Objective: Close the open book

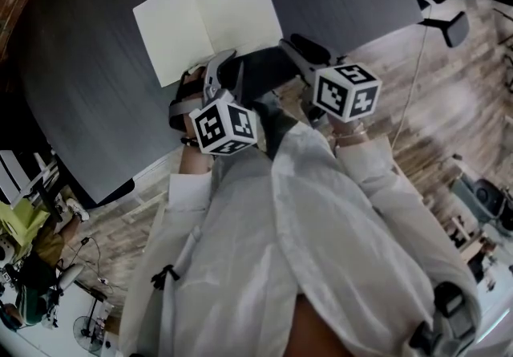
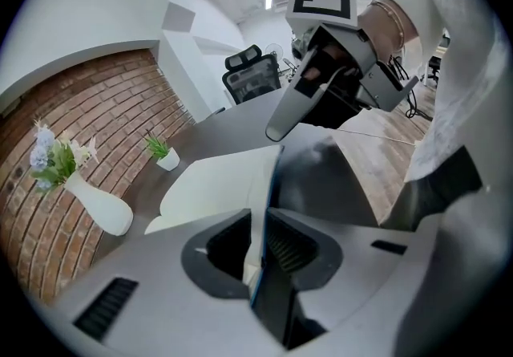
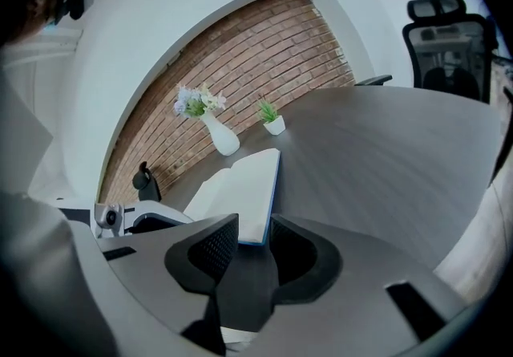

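An open book (image 1: 208, 18) with blank cream pages lies on the dark grey table (image 1: 96, 66). My left gripper (image 1: 227, 66) is at the book's near edge. In the left gripper view its jaws (image 2: 258, 247) stand narrow, with the book's (image 2: 216, 187) blue cover edge and pages pinched between the pads. My right gripper (image 1: 295, 44) is at the book's near right corner. In the right gripper view its jaws (image 3: 255, 247) stand apart, and the corner of the book (image 3: 240, 195) lies just past the tips, flat on the table. The left gripper view also shows the right gripper (image 2: 321, 66).
A white vase with flowers (image 3: 220, 136) and a small potted plant (image 3: 272, 121) stand at the table's far side by a curved brick wall. A black office chair (image 3: 449, 42) is beyond the table. The table's near edge runs just under both hands.
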The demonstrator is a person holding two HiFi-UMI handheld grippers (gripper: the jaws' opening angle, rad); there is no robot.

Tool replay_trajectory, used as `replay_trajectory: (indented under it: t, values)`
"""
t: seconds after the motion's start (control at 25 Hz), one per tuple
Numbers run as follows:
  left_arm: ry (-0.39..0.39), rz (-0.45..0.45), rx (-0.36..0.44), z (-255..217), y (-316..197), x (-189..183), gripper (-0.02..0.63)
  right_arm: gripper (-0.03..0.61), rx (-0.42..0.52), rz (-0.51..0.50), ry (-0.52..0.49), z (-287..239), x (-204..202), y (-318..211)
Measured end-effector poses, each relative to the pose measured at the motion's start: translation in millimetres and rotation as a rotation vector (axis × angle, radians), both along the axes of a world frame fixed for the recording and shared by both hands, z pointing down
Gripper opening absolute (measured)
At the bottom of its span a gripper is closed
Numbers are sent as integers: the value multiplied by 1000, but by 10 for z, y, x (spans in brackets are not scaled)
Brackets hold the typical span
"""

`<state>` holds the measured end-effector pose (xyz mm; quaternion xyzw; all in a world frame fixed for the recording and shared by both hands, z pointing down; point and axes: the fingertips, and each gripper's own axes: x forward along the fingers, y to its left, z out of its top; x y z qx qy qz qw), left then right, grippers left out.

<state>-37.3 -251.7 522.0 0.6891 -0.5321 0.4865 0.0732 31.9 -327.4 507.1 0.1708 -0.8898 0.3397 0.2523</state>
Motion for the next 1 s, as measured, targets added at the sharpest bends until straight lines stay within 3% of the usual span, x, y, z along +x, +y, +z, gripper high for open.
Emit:
replay_trajectory:
  t: [0.16,0.36,0.68,1.0]
  values:
    - [33,-23,14,-17,-2,-18,60,101,-77,50,-39,15,-69,-44]
    - [53,-45,28,-50,8,-17,57,101,-260,130,-130,57,-141,-19]
    - [111,-84,43,-75,20,-18,57,100,-409,159,-202,-1,-204,-27]
    - [197,-164,36,-28,82,-34,49,41,-373,101,-228,-151,-223,1]
